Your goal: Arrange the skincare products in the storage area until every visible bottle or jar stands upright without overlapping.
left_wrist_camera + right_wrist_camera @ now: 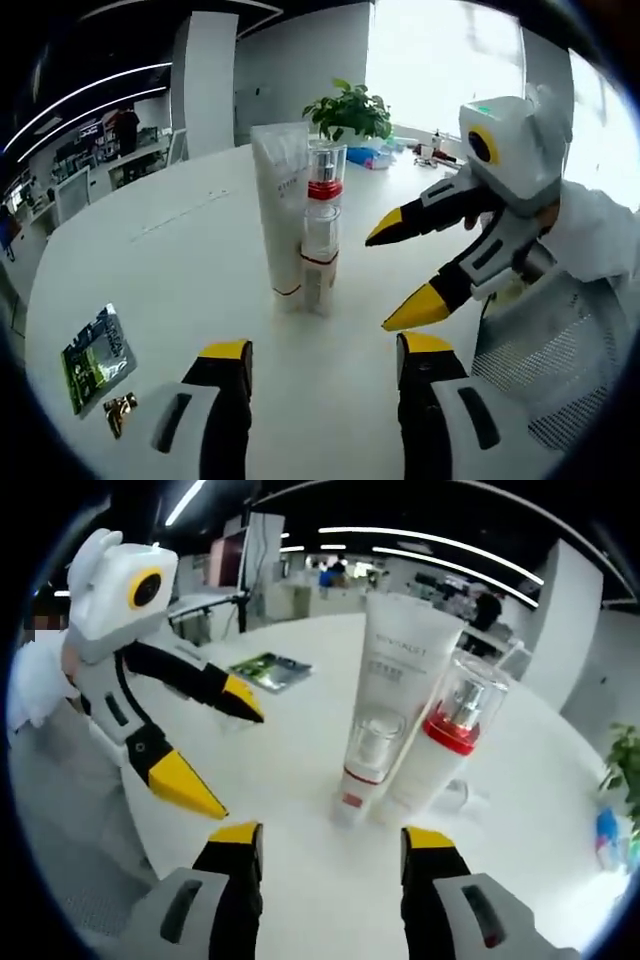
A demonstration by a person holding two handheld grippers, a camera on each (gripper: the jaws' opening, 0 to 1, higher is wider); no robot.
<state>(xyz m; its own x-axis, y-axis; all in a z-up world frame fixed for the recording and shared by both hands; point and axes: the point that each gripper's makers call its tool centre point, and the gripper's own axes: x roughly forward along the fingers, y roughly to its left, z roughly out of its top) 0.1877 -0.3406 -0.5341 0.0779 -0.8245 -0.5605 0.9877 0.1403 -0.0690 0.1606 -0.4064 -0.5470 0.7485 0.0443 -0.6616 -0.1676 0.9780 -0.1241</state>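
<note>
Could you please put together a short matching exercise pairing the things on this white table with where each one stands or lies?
Things:
1. white tube
2. bottle with a red band
3. green sachet
4. potted plant

Places or states:
A. lying flat near the left gripper's jaws
B. far across the table, by the window
C. upright on its cap, the tallest of the cluster
D. at the upper right of the tube in the left gripper view

Pairs: 1-C, 2-D, 3-A, 4-B

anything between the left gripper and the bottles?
No. In the left gripper view, only bare white table lies between the open left gripper and the clear bottle beside the white tube.
</note>
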